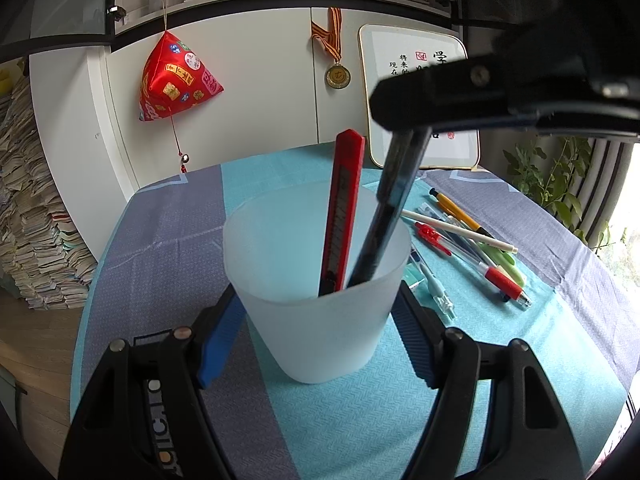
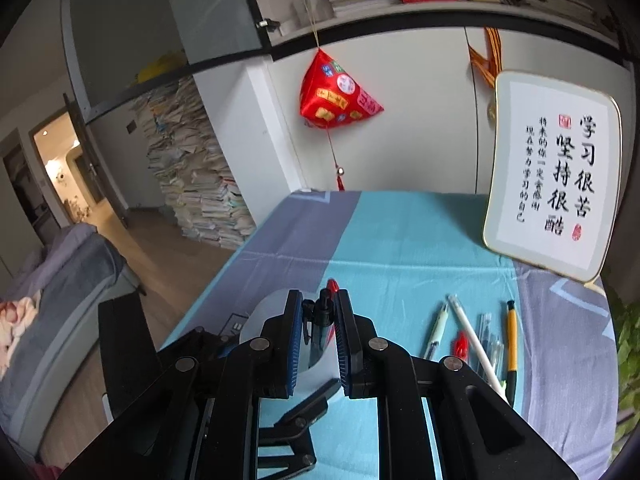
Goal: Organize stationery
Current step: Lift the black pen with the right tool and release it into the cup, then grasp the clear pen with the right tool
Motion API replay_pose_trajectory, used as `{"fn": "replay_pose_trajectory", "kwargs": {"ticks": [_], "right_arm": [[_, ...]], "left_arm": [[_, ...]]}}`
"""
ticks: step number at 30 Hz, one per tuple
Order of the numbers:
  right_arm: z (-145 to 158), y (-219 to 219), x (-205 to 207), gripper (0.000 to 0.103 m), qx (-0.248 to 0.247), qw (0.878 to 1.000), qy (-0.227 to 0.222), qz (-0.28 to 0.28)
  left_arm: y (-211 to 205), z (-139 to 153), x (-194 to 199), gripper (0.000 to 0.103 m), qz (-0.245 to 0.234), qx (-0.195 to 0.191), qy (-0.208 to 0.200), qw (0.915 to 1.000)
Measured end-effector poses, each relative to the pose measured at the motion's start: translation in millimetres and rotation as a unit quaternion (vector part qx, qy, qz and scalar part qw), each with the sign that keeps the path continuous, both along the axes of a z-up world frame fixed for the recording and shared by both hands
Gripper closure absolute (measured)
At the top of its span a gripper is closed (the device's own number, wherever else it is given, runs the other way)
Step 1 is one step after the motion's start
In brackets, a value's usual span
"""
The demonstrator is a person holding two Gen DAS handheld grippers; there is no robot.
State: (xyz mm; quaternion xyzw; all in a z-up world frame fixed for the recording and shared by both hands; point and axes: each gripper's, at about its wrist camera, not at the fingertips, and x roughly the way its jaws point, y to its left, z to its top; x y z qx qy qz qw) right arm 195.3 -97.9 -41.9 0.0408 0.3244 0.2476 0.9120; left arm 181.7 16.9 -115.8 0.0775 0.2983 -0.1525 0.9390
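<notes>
Gripping frosted cup (image 1: 320,312) between left gripper (image 1: 320,320) fingers | right gripper (image 2: 318,340) clamps black pen (image 2: 320,320), probably over cup | framed calligraphy (image 2: 552,176) legible only right view

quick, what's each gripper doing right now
left gripper: closed on the frosted plastic cup, holding it on the table.
right gripper: closed on a dark pen, its lower end inside the cup beside the red utility knife.

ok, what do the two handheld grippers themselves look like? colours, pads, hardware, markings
Both match: black plastic linkage bodies with round silver pivot pins, and two fingers faced with blue ribbed pads. The left gripper carries partly readable white lettering on its left link. The right gripper shows the same black frame and blue pads. No cables, sleeves or hands are visible.
</notes>
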Motion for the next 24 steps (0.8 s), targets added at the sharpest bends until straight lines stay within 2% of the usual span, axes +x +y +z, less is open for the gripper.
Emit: {"fn": "replay_pose_trajectory", "kwargs": {"ticks": [3, 5, 6, 9, 12, 13, 17, 20, 24], "right_arm": [[-1, -8, -1, 0.087, 0.012, 1.0, 0.009, -0.002], [1, -17, -4, 0.081, 0.026, 1.0, 0.011, -0.01], [2, -22, -7, 0.074, 0.03, 0.999, 0.008, -0.013], [-2, -32, -15, 0.071, 0.01, 0.999, 0.006, -0.038], [-26, -40, -15, 0.071, -0.029, 0.997, 0.041, -0.057], [-40, -42, -14, 0.071, -0.039, 0.995, 0.065, -0.06], [-76, -49, -8, 0.071, -0.043, 0.989, 0.115, -0.08], [-90, -44, -5, 0.071, -0.045, 0.987, 0.128, -0.081], [-94, -37, -2, 0.071, -0.059, 0.988, 0.121, -0.081]], "left_arm": [[0, 0, 0, 0.032, 0.0, -0.001, 0.0, 1.0], [0, 0, 0, 0.032, 0.001, 0.0, 0.0, 1.0], [0, 0, 0, 0.032, 0.001, 0.0, 0.0, 1.0], [1, 0, -1, 0.032, 0.001, 0.0, 0.0, 1.0], [0, 0, -1, 0.032, 0.001, 0.001, 0.0, 1.0], [1, 0, -1, 0.032, 0.0, 0.001, -0.001, 1.0], [2, 1, -1, 0.032, 0.0, 0.002, -0.001, 1.0], [2, 1, -1, 0.032, 0.0, 0.002, -0.001, 1.0], [2, 1, -1, 0.032, 0.0, 0.002, -0.001, 1.0]]}}
